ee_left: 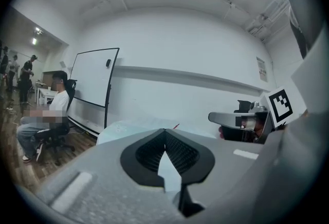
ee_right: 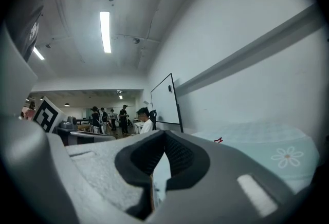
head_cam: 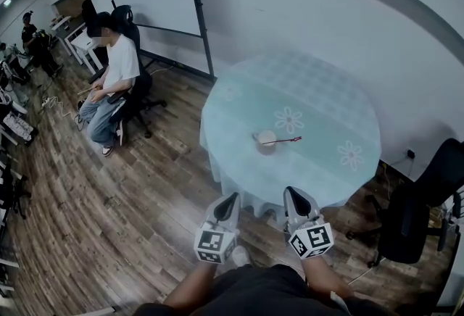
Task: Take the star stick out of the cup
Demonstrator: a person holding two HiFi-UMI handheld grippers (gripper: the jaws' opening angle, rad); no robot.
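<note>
Head view: cup (head_cam: 266, 142) sits mid-bench (head_cam: 319, 104) w/ star stick (head_cam: 284, 140) in it, leaning out right, left claw (head_cam: 230, 200) and right claw (head_cam: 292, 195) held low off the bench's near edge, prob. staging; left gripper view: jaws tip-to-tip, empty; right gripper view — same.

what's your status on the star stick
Left tool and right tool shut, empty, short of the table. Star stick in cup, untouched. Nothing in the way.
</note>
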